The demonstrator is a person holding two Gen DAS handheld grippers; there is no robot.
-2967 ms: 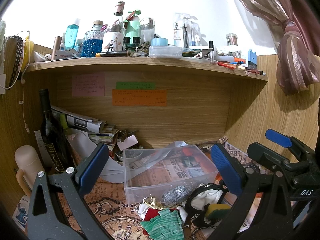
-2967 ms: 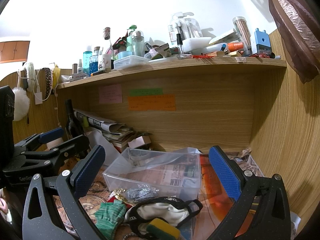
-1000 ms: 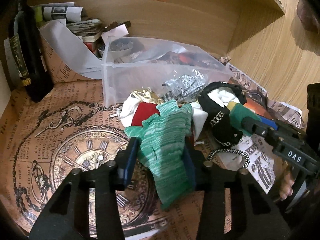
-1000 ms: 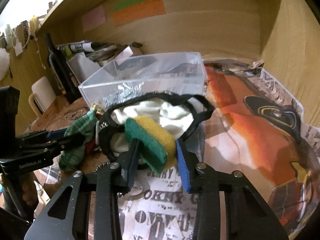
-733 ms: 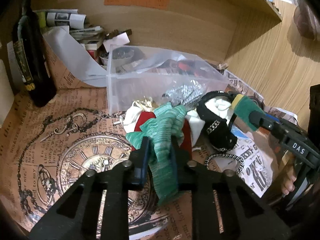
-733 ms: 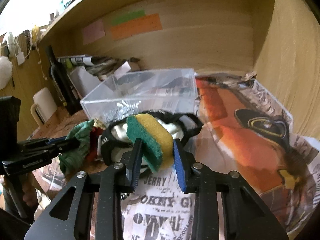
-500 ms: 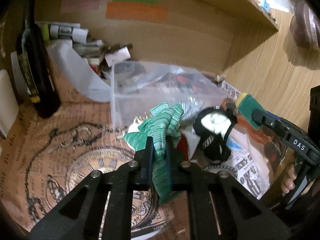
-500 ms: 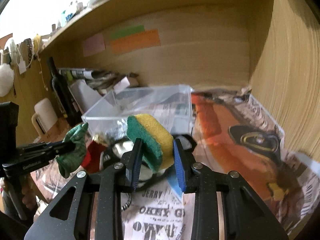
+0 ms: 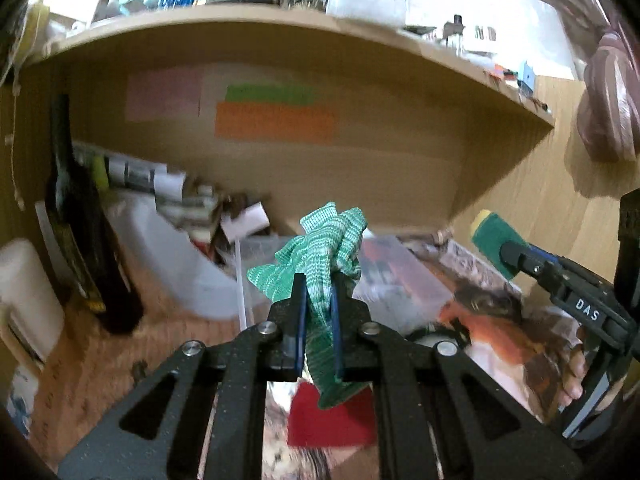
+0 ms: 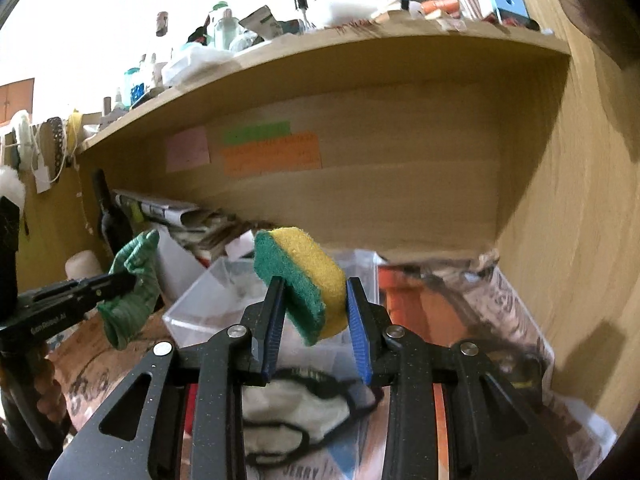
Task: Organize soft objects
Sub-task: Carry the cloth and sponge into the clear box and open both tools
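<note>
My left gripper [image 9: 318, 292] is shut on a green knitted cloth [image 9: 320, 248] and holds it in the air above the desk; the cloth also shows in the right wrist view [image 10: 134, 280]. My right gripper [image 10: 316, 292] is shut on a yellow and green sponge [image 10: 300, 276], lifted in front of the clear plastic bin [image 10: 212, 308]. The sponge also shows at the right of the left wrist view [image 9: 490, 236]. A white cloth with a black band [image 10: 296, 412] and a red cloth [image 9: 332, 420] lie on the desk below.
A dark bottle [image 9: 80, 232] and a white mug [image 9: 24, 296] stand at the left. Rolled papers [image 10: 160, 208] lie at the back. A cluttered shelf [image 10: 320, 52] hangs overhead. A wooden wall [image 10: 580, 240] closes the right side.
Both grippers closed on their objects and rose from the desk. The green cloth and the sponge now hang in the air, and the views tilted up toward the shelf.
</note>
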